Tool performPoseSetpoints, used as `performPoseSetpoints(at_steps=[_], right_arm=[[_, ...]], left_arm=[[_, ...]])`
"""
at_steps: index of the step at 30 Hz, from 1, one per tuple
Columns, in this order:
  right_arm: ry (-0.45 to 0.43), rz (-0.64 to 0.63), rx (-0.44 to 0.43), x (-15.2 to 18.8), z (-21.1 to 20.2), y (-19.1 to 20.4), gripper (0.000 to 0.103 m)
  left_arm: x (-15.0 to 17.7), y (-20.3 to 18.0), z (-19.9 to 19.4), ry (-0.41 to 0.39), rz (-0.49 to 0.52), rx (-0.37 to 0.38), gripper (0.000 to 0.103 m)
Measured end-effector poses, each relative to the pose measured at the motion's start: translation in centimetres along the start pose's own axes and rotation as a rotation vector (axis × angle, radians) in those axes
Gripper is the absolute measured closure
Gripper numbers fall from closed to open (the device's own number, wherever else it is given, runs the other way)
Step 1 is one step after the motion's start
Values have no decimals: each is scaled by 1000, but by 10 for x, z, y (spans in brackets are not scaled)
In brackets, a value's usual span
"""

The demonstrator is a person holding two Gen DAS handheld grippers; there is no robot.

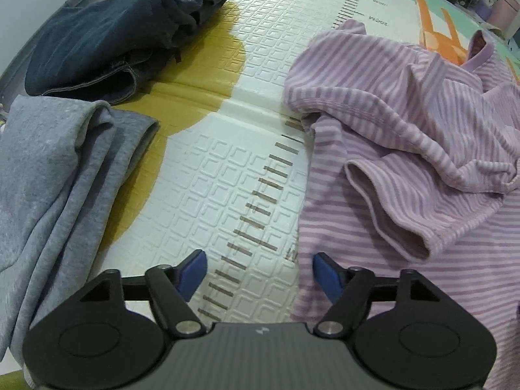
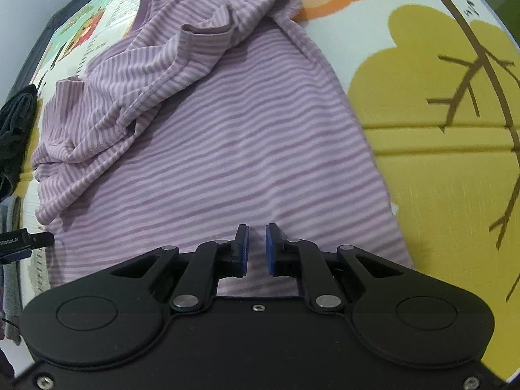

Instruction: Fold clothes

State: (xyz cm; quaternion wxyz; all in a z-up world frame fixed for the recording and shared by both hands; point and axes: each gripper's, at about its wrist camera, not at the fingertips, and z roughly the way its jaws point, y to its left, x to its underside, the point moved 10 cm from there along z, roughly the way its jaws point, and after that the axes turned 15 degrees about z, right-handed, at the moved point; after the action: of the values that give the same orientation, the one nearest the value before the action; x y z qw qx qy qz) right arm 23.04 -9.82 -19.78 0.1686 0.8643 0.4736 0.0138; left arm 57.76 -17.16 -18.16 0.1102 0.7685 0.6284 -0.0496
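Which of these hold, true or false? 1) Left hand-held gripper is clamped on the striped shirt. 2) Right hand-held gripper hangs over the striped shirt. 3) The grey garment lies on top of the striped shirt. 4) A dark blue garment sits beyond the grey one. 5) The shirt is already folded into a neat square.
1) False. The left hand-held gripper stands open over the play mat, at the edge of the striped shirt, with nothing between its pads.
2) True. The right hand-held gripper is above the shirt's body, jaws narrowly apart.
3) False. The grey garment lies apart, with bare mat between.
4) True. The dark blue garment lies past it.
5) False. Its top is bunched and rumpled.
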Motion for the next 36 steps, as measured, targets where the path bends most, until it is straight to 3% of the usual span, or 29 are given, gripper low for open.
performPoseSetpoints(at_steps=[4,12,19,27,36], right_arm=[[-19,16,9,4,-13,1,61],[-142,-49,21,9,-62,19,56],[-195,-95,16,22,-92,29,36],[-199,-104,5,34,-103,19,34],[-214,-72,4,26,-108,18,31]], left_arm=[[-2,-13,-18,-42,28,26,34],[4,-72,-62,-123,164,88,27],[20,-125,-80,-130,255,148,23],[34,-156,-84,-126,301,148,18],[17,-153,-88,-128,348,127,7]])
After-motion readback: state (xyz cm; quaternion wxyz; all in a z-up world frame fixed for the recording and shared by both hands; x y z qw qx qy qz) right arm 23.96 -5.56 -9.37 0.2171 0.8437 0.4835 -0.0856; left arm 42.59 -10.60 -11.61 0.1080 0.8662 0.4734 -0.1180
